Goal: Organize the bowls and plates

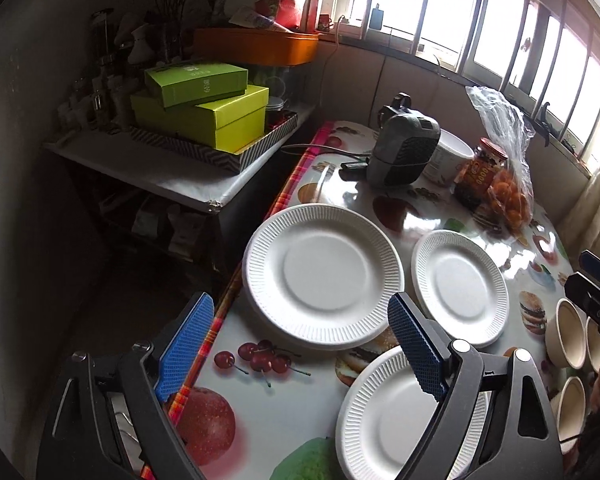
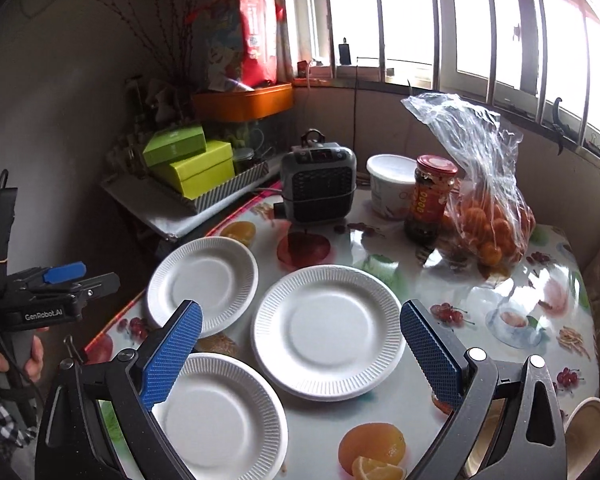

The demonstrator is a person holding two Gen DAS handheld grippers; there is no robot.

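Left wrist view | I'm hovering both grippers, left gripper (image 1: 300, 344) and right gripper (image 2: 300, 360) fingers spread, empty | large plate (image 1: 323, 276) lying nearest the heater (image 1: 404, 152) | I'm aiming low under its rim.

Both wrist views look down, close, toward the window, sharing the table (image 1: 284, 408) (image 2: 452, 280).

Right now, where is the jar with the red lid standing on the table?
In the right wrist view the jar stands at the far side of the table, between the white tub on its left and the bag of oranges on its right.
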